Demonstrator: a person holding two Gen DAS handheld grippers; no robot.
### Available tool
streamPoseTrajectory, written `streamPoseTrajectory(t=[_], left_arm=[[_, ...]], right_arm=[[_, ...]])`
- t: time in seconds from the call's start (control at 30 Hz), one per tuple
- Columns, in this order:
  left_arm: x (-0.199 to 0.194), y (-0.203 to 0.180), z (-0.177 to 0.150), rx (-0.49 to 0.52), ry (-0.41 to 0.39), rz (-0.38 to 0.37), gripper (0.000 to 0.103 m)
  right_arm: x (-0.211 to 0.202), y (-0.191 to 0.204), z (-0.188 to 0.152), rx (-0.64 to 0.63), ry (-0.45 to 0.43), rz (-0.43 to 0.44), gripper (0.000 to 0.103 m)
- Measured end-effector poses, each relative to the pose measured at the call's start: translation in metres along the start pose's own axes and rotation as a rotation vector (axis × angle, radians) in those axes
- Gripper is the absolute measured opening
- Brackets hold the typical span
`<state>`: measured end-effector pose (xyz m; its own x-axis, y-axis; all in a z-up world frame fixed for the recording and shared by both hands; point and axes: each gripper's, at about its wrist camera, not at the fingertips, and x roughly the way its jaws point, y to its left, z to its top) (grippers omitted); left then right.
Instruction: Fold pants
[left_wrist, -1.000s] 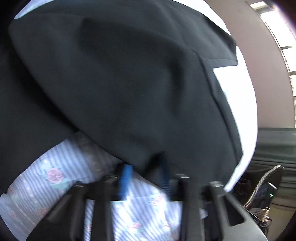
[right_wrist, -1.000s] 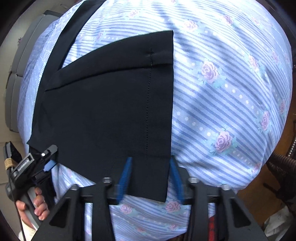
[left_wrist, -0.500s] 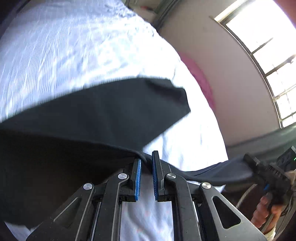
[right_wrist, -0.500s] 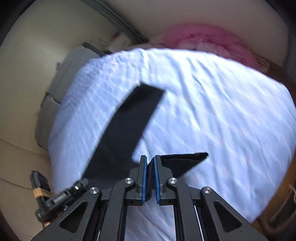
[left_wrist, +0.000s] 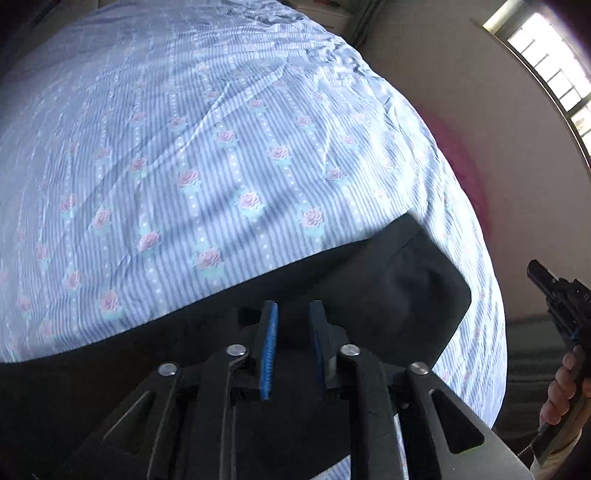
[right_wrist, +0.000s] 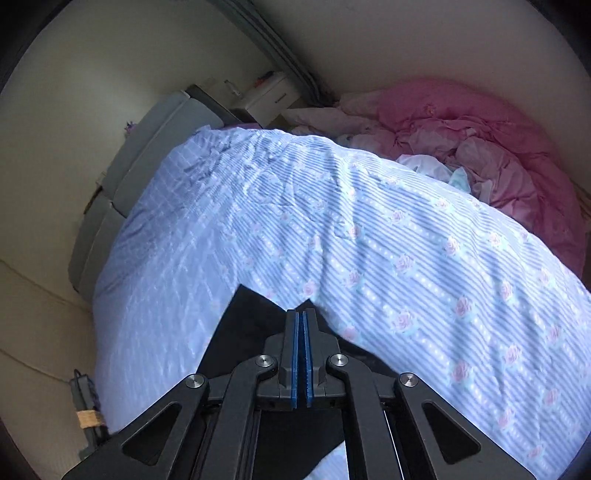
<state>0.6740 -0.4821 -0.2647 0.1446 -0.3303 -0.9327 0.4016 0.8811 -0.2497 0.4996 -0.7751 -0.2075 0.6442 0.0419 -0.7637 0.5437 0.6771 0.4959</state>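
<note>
Black pants on striped floral bedsheet, both grippers above the near edge.

Left wrist: left gripper (left_wrist: 291, 314) jaws part open, just been opening, nothing pinched between the blue pads; pants (left_wrist: 388, 288) lie flat under them on the bedsheet (left_wrist: 221, 147). Other hand (left_wrist: 561, 391) holding the second tool at right edge, window (left_wrist: 546, 55) upper right. Right wrist: right gripper (right_wrist: 300, 321) pads closed together; cannot tell if any cloth is caught. Pants (right_wrist: 251, 314) directly below. Pink quilt (right_wrist: 480, 140) bunched at far end, grey cabinet (right_wrist: 155, 140) left.
</note>
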Motion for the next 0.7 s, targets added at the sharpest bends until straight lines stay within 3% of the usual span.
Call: streamPoseTrajectory(t=[0.03, 0.1, 0.13, 0.2, 0.3, 0.4, 0.53, 0.7], left_arm=[[-0.001, -0.006, 0.005, 0.018, -0.011, 0.004, 0.05], [-0.007, -0.025, 0.017, 0.09, -0.065, 0.014, 0.062], [-0.01, -0.035, 0.022, 0.129, -0.085, 0.018, 0.063], [-0.012, -0.053, 0.031, 0.205, -0.093, 0.022, 0.066], [0.003, -0.078, 0.043, 0.333, -0.075, 0.021, 0.066], [0.034, -0.099, 0.058, 0.431, -0.001, -0.039, 0.066], [0.076, -0.105, 0.075, 0.419, 0.093, -0.096, 0.062], [0.102, -0.109, 0.088, 0.425, 0.116, -0.059, 0.058]], right_arm=[[0.004, -0.005, 0.0, 0.001, 0.016, -0.01, 0.007], [0.011, -0.022, -0.009, 0.02, 0.056, 0.014, 0.016], [0.012, -0.028, -0.014, 0.033, 0.067, 0.014, 0.03], [0.012, -0.045, -0.029, 0.067, 0.083, 0.007, 0.041], [0.023, -0.069, -0.056, 0.127, 0.136, -0.011, 0.041], [0.032, -0.082, -0.083, 0.156, 0.186, -0.013, 0.041], [0.033, -0.09, -0.101, 0.213, 0.185, 0.018, 0.041], [0.028, -0.105, -0.109, 0.279, 0.113, -0.04, 0.041]])
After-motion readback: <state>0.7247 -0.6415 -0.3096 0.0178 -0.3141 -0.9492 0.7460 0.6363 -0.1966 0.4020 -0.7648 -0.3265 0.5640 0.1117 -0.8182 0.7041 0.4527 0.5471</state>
